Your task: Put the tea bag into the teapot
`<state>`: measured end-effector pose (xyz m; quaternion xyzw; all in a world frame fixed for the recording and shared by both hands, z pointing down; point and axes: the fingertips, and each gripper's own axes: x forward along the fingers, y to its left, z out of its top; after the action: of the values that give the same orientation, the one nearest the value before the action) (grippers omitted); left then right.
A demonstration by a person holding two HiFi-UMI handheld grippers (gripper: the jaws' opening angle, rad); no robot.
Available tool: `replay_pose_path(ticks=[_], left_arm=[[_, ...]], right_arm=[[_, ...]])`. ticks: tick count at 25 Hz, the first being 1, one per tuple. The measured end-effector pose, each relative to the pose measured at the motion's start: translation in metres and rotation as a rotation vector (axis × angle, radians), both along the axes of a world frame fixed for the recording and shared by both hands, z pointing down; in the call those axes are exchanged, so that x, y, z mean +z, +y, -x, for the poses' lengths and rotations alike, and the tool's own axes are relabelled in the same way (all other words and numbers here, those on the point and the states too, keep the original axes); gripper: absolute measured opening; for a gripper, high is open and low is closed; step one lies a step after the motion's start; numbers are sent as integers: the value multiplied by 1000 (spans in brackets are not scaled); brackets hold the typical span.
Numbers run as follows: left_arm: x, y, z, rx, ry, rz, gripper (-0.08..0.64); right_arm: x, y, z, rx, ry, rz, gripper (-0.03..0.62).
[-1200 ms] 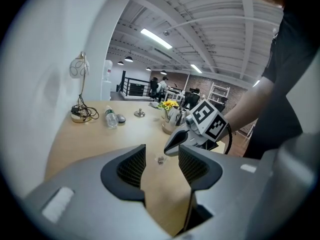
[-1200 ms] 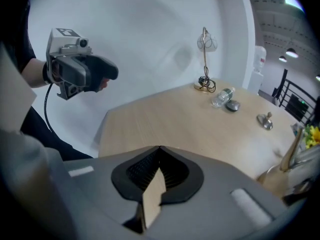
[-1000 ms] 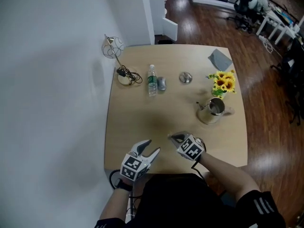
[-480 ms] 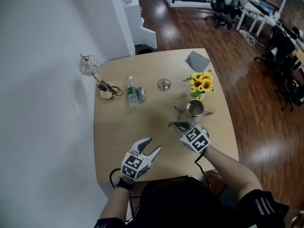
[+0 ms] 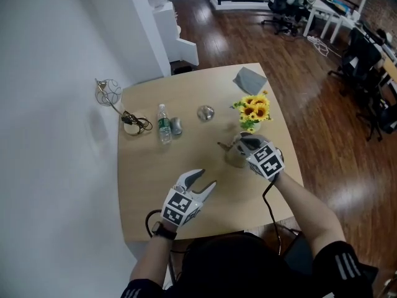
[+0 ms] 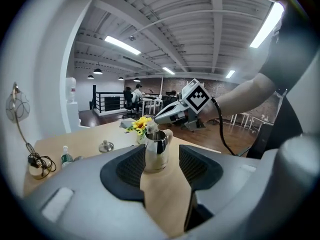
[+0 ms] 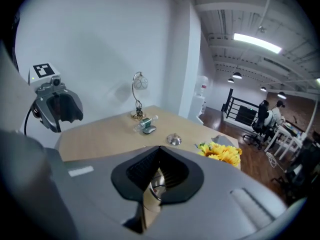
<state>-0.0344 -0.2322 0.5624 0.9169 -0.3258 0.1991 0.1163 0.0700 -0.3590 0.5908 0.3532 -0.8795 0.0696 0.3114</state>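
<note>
Tea bag [image 6: 151, 127] hangs at the teapot [image 5: 234, 158] mouth, pinched by the right gripper [image 5: 243, 143]. Left gripper [image 5: 203, 180] hovers empty, jaws apart.

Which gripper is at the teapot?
The right gripper, shut on the tea bag just over the teapot; the left gripper hangs open, well short of it.

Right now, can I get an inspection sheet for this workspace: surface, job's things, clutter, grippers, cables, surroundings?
Surface: tan table.
Job's things: tea bag above open teapot; lid lies apart.
Clutter: sunflowers, grey cloth, water bottle, wire lamp.
Grippers: left gripper jaws apart, empty; right gripper jaws shut on tea bag.
Cables: black cable coiled by lamp.
Surroundings: white wall, wood floor, desks beyond.
</note>
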Motion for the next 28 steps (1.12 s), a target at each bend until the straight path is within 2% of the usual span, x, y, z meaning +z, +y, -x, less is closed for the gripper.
replay_pose_path(ticks=[5,9,16,28], left_arm=[[0,-4,-22,28,-21,0,206],[6,-7,-33,31,-24,18,206],[16,-8,-42,33,-39,38,206],[24,-7,-46,26,-50,56,206]], right_arm=[[30,-18,-31,32,65,34,9],[52,-23,-41,35,94,70,9],[75,-23,-42,22,120,106,9],[85,-17,-33,-14,135,108,9]])
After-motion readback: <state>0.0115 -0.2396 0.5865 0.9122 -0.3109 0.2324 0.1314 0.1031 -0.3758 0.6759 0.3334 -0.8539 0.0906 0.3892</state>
